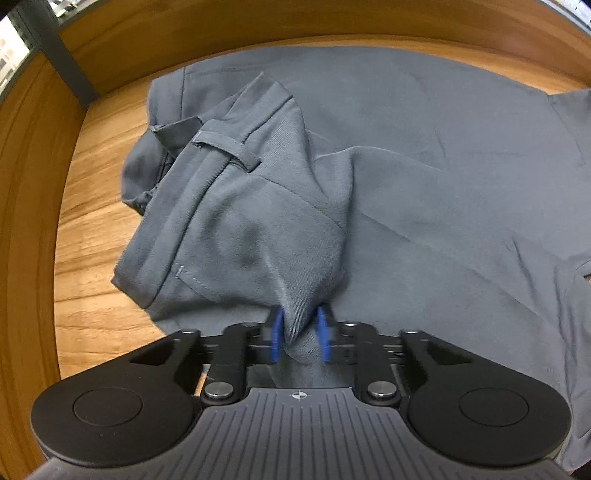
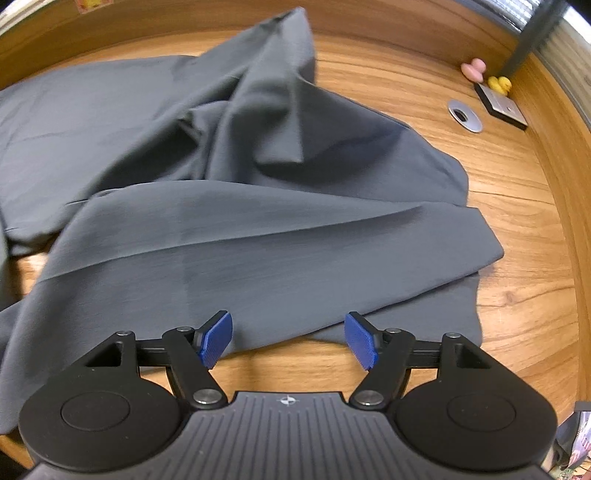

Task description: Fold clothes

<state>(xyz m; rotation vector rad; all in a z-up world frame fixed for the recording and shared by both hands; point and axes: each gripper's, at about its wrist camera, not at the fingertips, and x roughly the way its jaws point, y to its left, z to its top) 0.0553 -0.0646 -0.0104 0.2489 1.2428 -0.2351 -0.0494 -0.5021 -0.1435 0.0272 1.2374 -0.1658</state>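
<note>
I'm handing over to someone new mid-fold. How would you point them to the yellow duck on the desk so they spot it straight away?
Start from the grey trousers spread over the wooden desk, then look to the far right corner. Past the round metal cable hole, a dark pole rises from a flat square base. The yellow duck sits on that base; the only similar thing is the pink toy beside it.
</note>
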